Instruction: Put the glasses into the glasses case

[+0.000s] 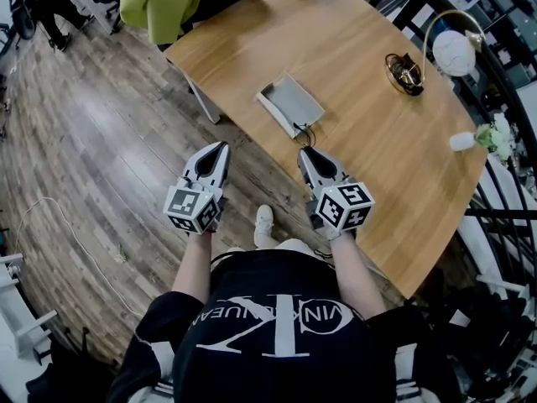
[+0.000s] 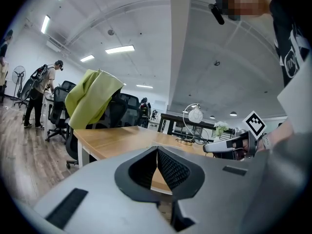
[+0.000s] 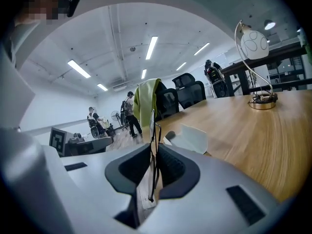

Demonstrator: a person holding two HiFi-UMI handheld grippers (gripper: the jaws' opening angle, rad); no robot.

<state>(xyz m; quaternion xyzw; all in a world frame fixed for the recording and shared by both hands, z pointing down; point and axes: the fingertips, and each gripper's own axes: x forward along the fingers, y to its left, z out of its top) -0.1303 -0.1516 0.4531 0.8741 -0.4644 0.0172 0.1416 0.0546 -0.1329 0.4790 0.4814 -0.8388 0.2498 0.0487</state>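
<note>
The wooden table has rounded corners and a light brown top. An open glasses case, white outside and grey inside, lies on it near the edge closest to the person. Farther in stands a lamp with a dark round base, a thin curved arm and a white round shade. A small white object lies near the right edge, just beside some pale flowers
</note>
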